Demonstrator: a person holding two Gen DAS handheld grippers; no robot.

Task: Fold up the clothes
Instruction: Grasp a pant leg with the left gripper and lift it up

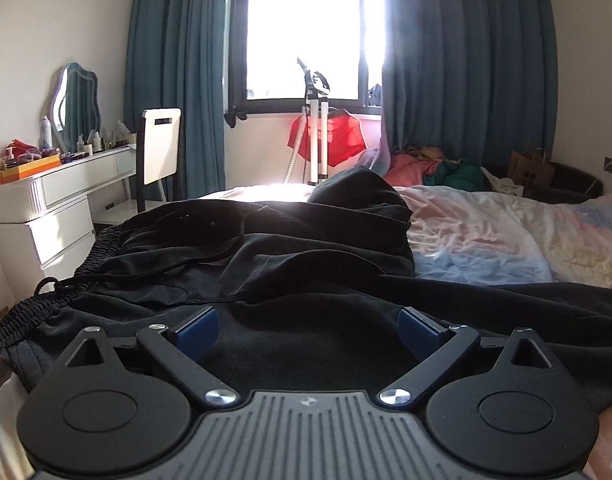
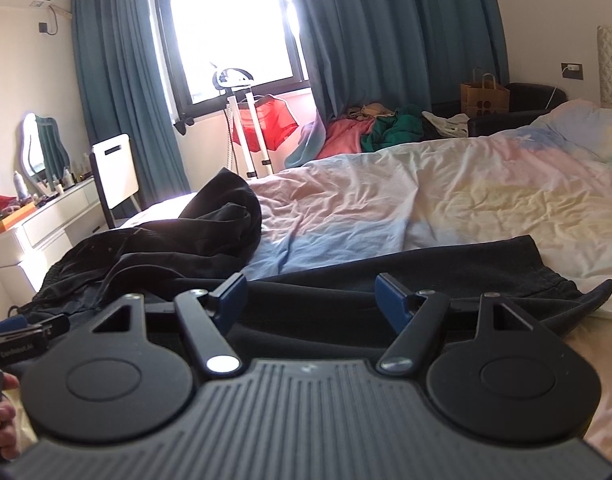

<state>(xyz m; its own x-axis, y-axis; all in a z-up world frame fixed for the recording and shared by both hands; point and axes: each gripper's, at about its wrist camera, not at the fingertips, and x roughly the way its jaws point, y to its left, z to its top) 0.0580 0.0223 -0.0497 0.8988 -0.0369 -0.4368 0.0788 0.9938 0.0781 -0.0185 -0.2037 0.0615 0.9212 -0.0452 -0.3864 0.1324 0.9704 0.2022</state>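
Note:
A pair of black trousers (image 1: 266, 264) with an elastic drawstring waistband (image 1: 46, 296) lies rumpled across the near edge of the bed. My left gripper (image 1: 308, 330) is open, its blue pads (image 1: 198, 328) spread just over the black cloth near the waist. In the right wrist view the same trousers (image 2: 446, 276) stretch to the right, one leg bunched up at the back left (image 2: 226, 208). My right gripper (image 2: 312, 298) is open above the leg cloth, holding nothing. The left gripper (image 2: 14, 334) shows at the far left edge there.
The bed (image 2: 466, 200) has a wrinkled pastel cover. A pile of pink and green clothes (image 2: 378, 128) lies at its far side. A white dressing table (image 1: 66, 188), a chair (image 1: 160, 148) and a garment steamer with a red garment (image 1: 326, 136) stand by the window.

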